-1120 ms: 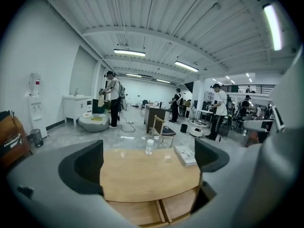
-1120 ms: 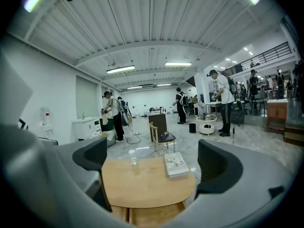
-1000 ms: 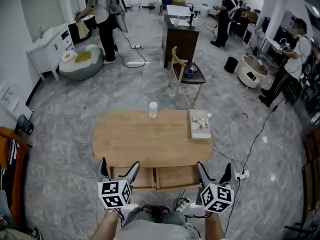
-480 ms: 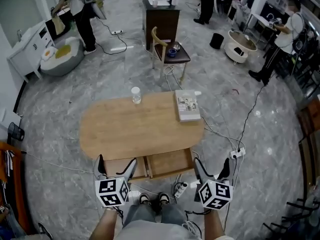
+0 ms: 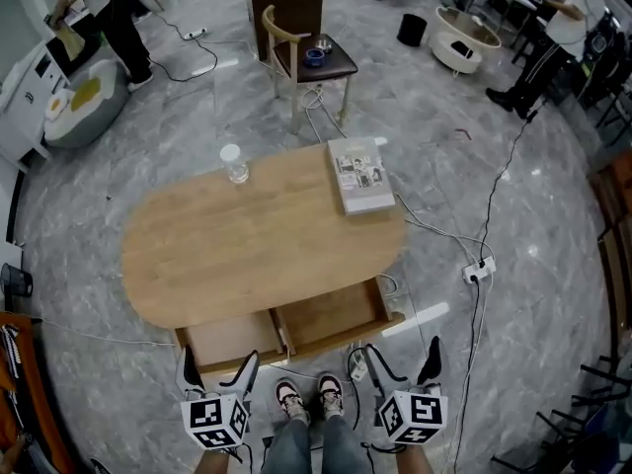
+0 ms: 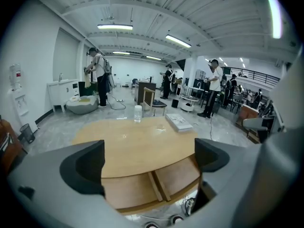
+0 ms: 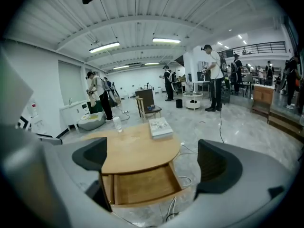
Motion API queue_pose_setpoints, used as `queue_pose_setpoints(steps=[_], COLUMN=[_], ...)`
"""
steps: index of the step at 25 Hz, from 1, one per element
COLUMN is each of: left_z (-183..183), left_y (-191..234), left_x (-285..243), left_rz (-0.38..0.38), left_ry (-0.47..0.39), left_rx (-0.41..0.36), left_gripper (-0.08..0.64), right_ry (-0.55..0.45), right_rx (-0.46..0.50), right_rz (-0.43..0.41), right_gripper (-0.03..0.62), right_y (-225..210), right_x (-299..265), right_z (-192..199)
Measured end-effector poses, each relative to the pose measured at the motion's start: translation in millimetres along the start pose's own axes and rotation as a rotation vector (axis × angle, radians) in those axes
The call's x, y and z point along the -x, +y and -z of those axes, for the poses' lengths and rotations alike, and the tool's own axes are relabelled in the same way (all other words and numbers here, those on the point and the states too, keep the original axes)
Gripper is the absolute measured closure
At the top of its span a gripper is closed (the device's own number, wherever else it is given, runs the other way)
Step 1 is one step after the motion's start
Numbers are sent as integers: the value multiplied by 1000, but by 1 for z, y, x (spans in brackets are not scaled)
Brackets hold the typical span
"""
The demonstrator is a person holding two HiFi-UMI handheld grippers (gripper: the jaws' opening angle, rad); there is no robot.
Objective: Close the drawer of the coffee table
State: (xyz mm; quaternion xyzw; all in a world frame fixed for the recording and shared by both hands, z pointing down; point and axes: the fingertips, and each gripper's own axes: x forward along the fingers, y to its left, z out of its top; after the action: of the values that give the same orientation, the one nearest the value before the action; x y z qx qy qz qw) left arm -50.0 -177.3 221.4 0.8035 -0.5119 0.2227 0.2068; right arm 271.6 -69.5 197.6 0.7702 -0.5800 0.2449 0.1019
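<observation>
Wooden, pulled out at the near edge of the coffee table (image 5: 259, 255), the drawer (image 5: 331, 316) gapes; left gripper (image 5: 217, 364) and right gripper (image 5: 404, 352) hang short of it, jaws wide, empty; a shove at one corner could skew and jam it.

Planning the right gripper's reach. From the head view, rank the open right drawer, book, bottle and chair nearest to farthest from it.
1. The right drawer, open, just ahead of the right gripper.
2. The book, at the far right of the tabletop.
3. The bottle, at the far edge, left of the book.
4. The chair, beyond the tabletop.
</observation>
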Motion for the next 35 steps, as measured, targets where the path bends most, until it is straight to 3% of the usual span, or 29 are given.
queue_pose_setpoints(steps=[8, 11, 17, 27, 35], left_z=[129, 159, 192, 214, 225], left_y=[0, 2, -1, -5, -15], left_x=[-59, -65, -71, -79, -87], left_rz=[58, 63, 57, 59, 55], left_ry=[149, 181, 203, 249, 269], left_rx=[-93, -102, -140, -226, -228], left_gripper=[-17, -17, -17, -17, -17], right_ry=[138, 163, 151, 154, 109], right_rx=[-15, -48, -117, 92, 109], right_rz=[2, 18, 33, -158, -210], right_gripper=[5, 5, 5, 5, 5], right_y=[-10, -17, -38, -18, -12], right_x=[-38, -44, -64, -100, -128], right_z=[169, 212, 265, 336, 361])
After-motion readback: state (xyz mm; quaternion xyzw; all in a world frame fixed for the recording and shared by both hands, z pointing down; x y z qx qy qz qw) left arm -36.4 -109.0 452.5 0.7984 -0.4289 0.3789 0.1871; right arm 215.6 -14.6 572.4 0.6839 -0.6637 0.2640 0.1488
